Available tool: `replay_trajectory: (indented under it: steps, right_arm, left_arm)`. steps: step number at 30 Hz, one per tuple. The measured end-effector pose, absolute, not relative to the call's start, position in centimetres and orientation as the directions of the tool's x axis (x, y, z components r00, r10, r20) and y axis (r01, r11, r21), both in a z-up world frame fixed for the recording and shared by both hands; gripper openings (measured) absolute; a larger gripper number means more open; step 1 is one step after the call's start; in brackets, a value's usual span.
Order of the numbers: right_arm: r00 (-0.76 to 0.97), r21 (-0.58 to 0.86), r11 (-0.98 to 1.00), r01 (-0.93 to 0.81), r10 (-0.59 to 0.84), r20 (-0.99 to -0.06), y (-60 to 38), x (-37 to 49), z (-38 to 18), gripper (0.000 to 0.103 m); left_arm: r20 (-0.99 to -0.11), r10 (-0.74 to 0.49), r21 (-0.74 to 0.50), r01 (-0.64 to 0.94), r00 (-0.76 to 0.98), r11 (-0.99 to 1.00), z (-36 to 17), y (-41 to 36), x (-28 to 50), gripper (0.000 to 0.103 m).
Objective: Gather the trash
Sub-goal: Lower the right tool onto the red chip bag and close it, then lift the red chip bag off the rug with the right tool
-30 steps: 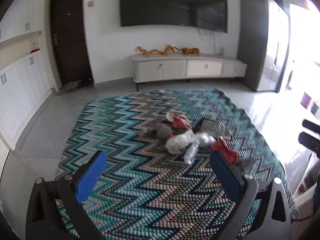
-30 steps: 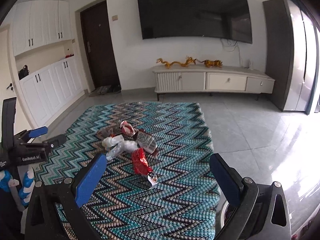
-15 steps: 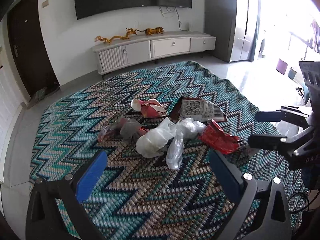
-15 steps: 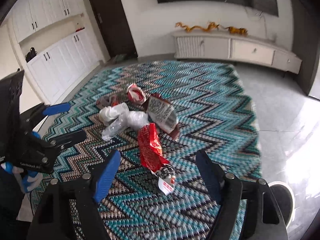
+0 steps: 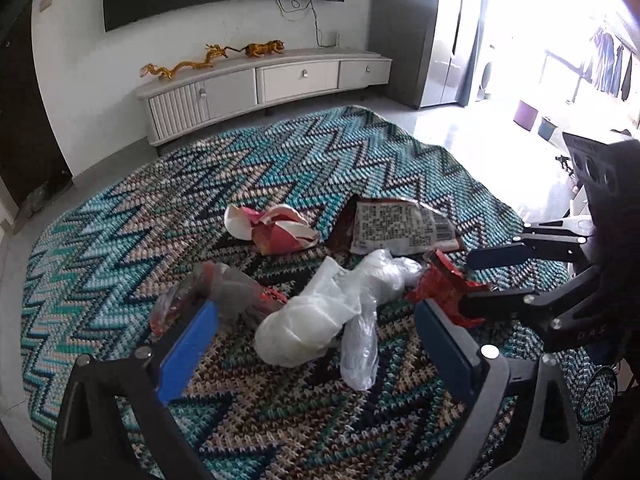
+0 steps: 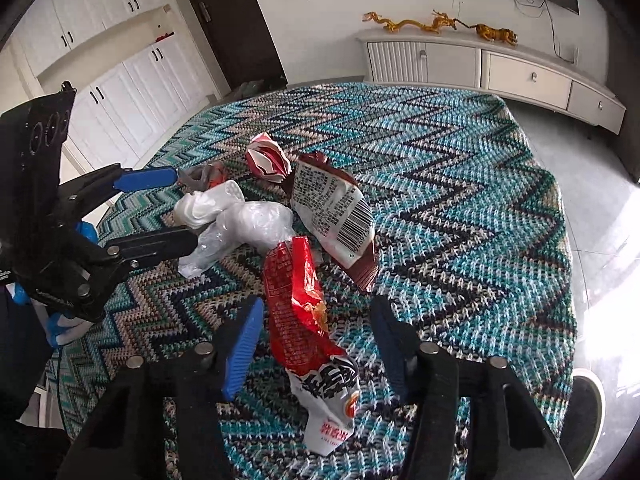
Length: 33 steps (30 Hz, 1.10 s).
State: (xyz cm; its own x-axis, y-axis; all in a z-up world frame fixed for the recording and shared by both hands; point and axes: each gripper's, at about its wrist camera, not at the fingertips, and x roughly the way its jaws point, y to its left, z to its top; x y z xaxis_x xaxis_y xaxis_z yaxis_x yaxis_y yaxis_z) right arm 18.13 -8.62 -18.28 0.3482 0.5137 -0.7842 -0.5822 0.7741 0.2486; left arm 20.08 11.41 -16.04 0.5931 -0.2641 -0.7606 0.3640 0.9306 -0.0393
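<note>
The crinkled red foil snack wrapper (image 6: 298, 300) is seen lying between the closing, not yet touching jaws of the right gripper (image 6: 316, 334); the crumpled white plastic bag (image 5: 316, 316) is framed ahead of the closing left gripper (image 5: 316, 338), spread wide, on the zigzag teal woven rug (image 5: 120, 220).

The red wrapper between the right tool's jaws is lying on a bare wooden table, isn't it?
Not a table: the right wrist view shows the red wrapper lying on a zigzag-patterned rug on the floor. It does sit between the right gripper's closing jaws.
</note>
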Motion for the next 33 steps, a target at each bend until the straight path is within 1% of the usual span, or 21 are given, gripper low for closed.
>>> replay_trajectory:
  steps: [3, 4, 7, 11, 14, 16, 18, 26, 29, 33]
  right_arm:
    - [0.338, 0.257, 0.773, -0.58, 0.516, -0.787, -8.5, 18.4, -18.7, 0.032]
    - [0.336, 0.259, 0.773, -0.579, 0.516, -0.788, -8.6, 18.5, -18.7, 0.03]
    - [0.334, 0.262, 0.775, -0.575, 0.514, -0.79, -8.8, 18.9, -18.9, 0.028]
    - [0.336, 0.26, 0.778, -0.572, 0.512, -0.791, -8.7, 19.1, -19.0, 0.027]
    - [0.341, 0.252, 0.78, -0.572, 0.506, -0.793, -8.3, 19.4, -18.9, 0.022]
    - [0.342, 0.251, 0.782, -0.57, 0.504, -0.793, -8.0, 19.6, -18.9, 0.015]
    - [0.349, 0.251, 0.785, -0.567, 0.504, -0.79, -7.8, 19.7, -18.8, 0.015]
    - [0.372, 0.248, 0.785, -0.567, 0.513, -0.774, -7.9, 18.9, -18.0, 0.012]
    - [0.379, 0.245, 0.788, -0.565, 0.511, -0.771, -8.0, 18.7, -17.8, 0.007]
    - [0.386, 0.25, 0.796, -0.551, 0.509, -0.77, -8.9, 18.5, -17.6, 0.006]
  left_arm:
    - [-0.767, -0.275, -0.058, 0.364, 0.58, 0.93, -16.9, 11.6, 20.5, 0.097]
    - [-0.766, -0.281, -0.069, 0.36, 0.579, 0.93, -17.0, 11.9, 20.5, 0.097]
    - [-0.758, -0.29, -0.095, 0.34, 0.585, 0.936, -17.0, 12.8, 20.5, 0.096]
    - [-0.758, -0.268, -0.136, 0.258, 0.594, 0.956, -17.4, 14.7, 20.9, 0.095]
    - [-0.762, -0.263, -0.159, 0.223, 0.591, 0.962, -17.6, 15.1, 20.9, 0.094]
    - [-0.764, -0.256, -0.151, 0.221, 0.592, 0.964, -17.8, 14.7, 20.7, 0.094]
    - [-0.768, -0.25, -0.147, 0.218, 0.59, 0.965, -17.9, 14.3, 20.7, 0.094]
    - [-0.749, -0.295, -0.17, 0.259, 0.593, 0.951, -17.6, 13.2, 20.4, 0.093]
    - [-0.749, -0.309, -0.179, 0.269, 0.586, 0.946, -17.7, 12.5, 20.6, 0.092]
    - [-0.748, -0.336, -0.228, 0.253, 0.572, 0.94, -18.0, 12.6, 20.7, 0.092]
